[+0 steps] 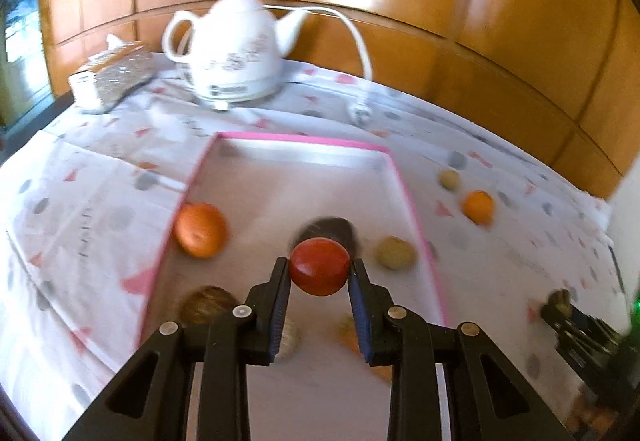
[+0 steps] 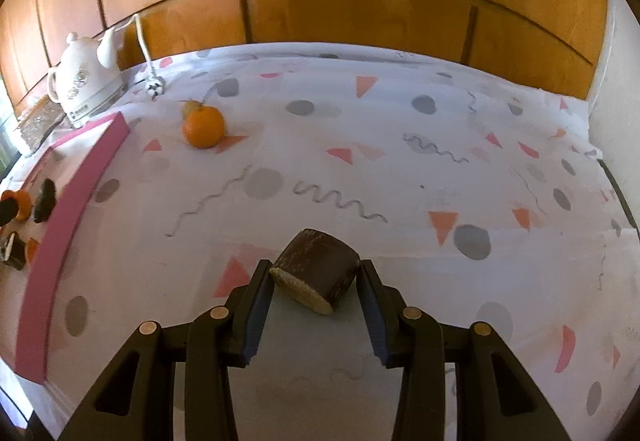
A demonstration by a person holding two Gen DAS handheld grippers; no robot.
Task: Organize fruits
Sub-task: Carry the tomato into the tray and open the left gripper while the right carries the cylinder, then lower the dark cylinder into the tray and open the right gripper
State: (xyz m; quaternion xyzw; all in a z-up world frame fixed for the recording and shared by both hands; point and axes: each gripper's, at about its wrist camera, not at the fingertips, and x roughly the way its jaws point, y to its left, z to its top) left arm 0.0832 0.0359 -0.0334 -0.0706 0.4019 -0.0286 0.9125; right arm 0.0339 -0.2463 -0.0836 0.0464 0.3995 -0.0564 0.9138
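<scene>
My left gripper [image 1: 319, 273] is shut on a red round fruit [image 1: 319, 265] and holds it over the pink-rimmed white tray [image 1: 304, 139]. In the tray lie an orange [image 1: 200, 229], a dark fruit [image 1: 330, 229], a tan fruit [image 1: 395, 253] and a brown fruit [image 1: 206, 305]. Outside the tray, to its right, lie an orange [image 1: 478, 207] and a small tan fruit [image 1: 449, 179]. My right gripper [image 2: 316, 281] is shut on a dark brown cut fruit half [image 2: 316, 273] over the tablecloth. The orange [image 2: 203, 127] and the tray [image 2: 68, 209] show to its far left.
A white kettle [image 1: 236, 49] with a white cord [image 1: 356, 37] and plug stands behind the tray. A glittery tissue box [image 1: 112, 77] sits at the back left. Wooden wall panels [image 2: 360, 13] bound the table's far side. The patterned tablecloth [image 2: 400, 161] covers the table.
</scene>
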